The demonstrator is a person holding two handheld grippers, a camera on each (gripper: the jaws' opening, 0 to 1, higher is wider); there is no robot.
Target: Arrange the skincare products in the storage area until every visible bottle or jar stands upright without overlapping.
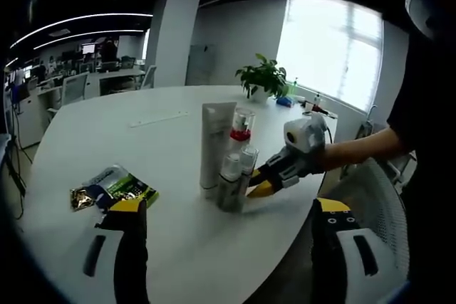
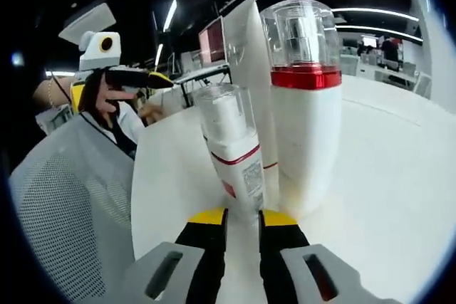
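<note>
Open office: bright window (image 1: 331, 48), ceiling light strips (image 1: 78, 19), white pillar (image 1: 169, 37), desks (image 1: 107, 80).

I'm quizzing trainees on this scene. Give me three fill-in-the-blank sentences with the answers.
1. The band under the large bottle's clear cap is ____.
2. The right gripper is closed on the ____ bottle.
3. The foil packets lie ____ on the table.

Answers: red; small; flat

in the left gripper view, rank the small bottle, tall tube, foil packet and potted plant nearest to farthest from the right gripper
1. Small bottle: right at the right gripper tips, front of the cluster.
2. Tall tube: just behind the bottle, upright, on the cluster's left.
3. Foil packet: across the table toward the view's left, lying flat.
4. Potted plant: at the table's far edge by the window.
</note>
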